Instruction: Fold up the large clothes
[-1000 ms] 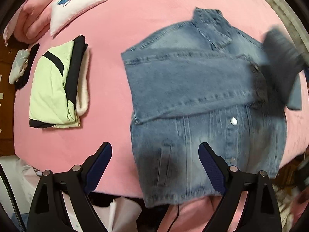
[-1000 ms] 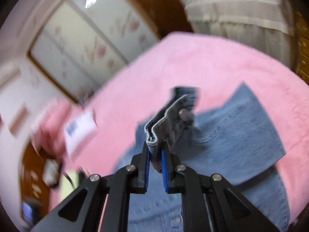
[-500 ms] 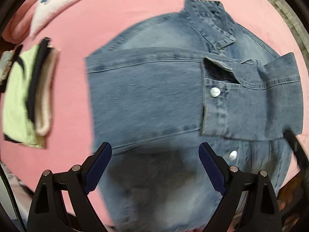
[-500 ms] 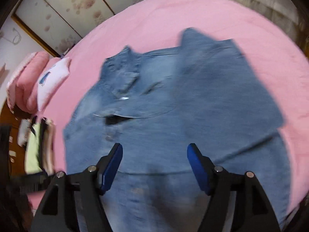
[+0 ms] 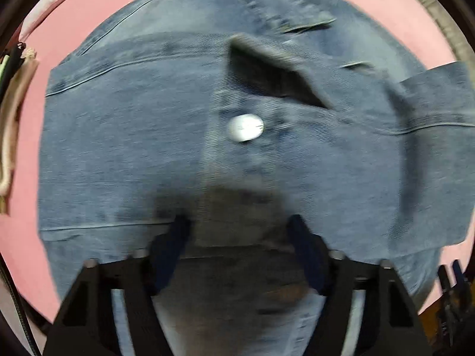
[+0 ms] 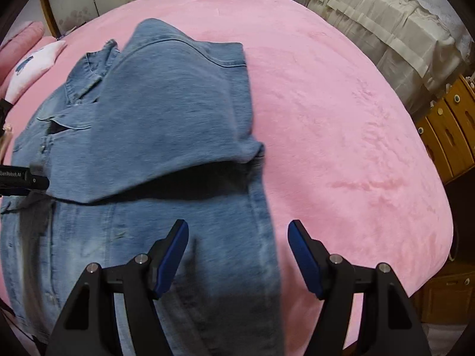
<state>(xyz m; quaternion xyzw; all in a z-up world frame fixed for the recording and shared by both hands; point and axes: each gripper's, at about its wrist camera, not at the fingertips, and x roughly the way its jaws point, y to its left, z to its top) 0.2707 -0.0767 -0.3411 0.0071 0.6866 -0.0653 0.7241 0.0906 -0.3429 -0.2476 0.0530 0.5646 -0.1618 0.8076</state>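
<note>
Two sleeves of the denim jacket [image 5: 148, 136] are seen folded across its front, and the garment is laid flat on the pink bed cover [image 6: 341, 118], collar toward the pillows. At the far left of the left wrist view, the edge of another folded garment [image 5: 14, 95] is glimpsed on the same cover, well apart from the jacket. Next to the right, the left gripper [image 5: 239, 247] is held low over the jacket's middle with its jaws spread wide and nothing between them; the frame is badly blurred, so contact of the fingertips with the cloth cannot be told. A metal cuff button [image 5: 245, 127] is visible just beyond it, on the cuff of the crossed sleeve.

Further right, in the right wrist view, the right gripper [image 6: 237, 250] is likewise seen with its jaws apart and empty, poised above the jacket's right side seam where denim meets bed cover. The folded sleeve [image 6: 166, 112] is shown lifted slightly off the body panel, a dark gap being left beneath its lower edge.

The denim is judged to be heavy and fairly stiff for cloth: creases will probably be held once pressed, but thick seams and buttons may resist a pinch. A hold is best taken at the hem corners or along the side seam, where a single doubled edge can be closed on, rather than on the bulky stacked sleeves.
</note>
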